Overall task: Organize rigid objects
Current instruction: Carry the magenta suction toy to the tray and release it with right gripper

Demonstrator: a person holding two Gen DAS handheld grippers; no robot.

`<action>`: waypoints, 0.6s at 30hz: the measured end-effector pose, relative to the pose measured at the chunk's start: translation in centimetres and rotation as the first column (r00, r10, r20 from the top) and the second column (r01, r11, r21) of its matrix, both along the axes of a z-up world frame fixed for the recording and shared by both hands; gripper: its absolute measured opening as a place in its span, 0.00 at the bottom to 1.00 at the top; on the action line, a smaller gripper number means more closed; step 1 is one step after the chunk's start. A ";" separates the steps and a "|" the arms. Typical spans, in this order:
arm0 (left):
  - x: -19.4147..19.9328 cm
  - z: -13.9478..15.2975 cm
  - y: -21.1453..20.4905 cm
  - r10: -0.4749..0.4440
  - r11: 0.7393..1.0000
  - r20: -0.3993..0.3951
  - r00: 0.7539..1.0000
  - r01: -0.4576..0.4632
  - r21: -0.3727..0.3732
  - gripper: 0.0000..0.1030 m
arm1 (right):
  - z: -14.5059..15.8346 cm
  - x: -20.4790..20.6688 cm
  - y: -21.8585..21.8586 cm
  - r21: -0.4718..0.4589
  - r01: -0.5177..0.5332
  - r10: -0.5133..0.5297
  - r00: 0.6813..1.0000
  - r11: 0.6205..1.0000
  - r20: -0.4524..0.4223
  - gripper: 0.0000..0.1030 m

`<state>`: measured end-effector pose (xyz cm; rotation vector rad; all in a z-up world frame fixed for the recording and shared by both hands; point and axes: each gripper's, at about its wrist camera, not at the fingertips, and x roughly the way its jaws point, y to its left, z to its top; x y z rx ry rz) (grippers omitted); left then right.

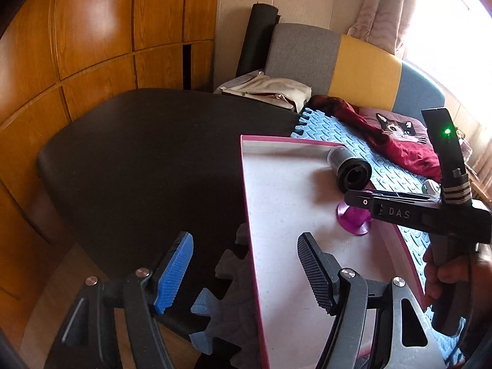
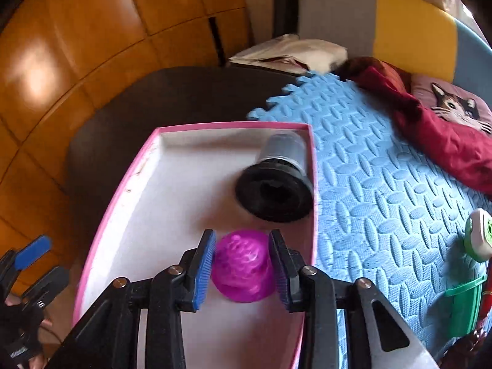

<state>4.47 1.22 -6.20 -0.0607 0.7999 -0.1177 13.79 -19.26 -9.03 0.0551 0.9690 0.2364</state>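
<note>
A shallow pink-rimmed cardboard tray with a white floor (image 2: 147,203) lies partly on a blue interlocking foam mat (image 2: 369,166) and partly on a dark padded surface (image 1: 147,153). In the right wrist view, the right gripper (image 2: 241,272) is inside the near part of the tray, its two blue-padded fingers (image 2: 203,273) set on either side of a translucent magenta plastic piece with a flared base (image 2: 243,267); the pads look to be touching or just beside it, but whether they press it I cannot tell. Just beyond it, in the tray's far right corner, a black cylindrical cap with a grey-clear body (image 2: 276,190) lies on its side, open end toward the camera. The left gripper (image 1: 246,273) hangs over the tray's near left edge with its jaws spread wide and nothing between them. From that view the right tool's black body crosses above the magenta piece (image 1: 353,218), with the cap (image 1: 350,169) behind. On the mat, far right, lies a dark red cloth (image 2: 430,129); near the right edge sits a white and green object (image 2: 476,240).
</note>
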 end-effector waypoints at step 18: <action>-0.4 0.3 -1.2 -0.031 0.999 0.000 1.000 0.031 0.011 0.70 | 4.1 -8.3 -5.5 0.085 0.069 -0.082 0.984 0.994 0.157 0.43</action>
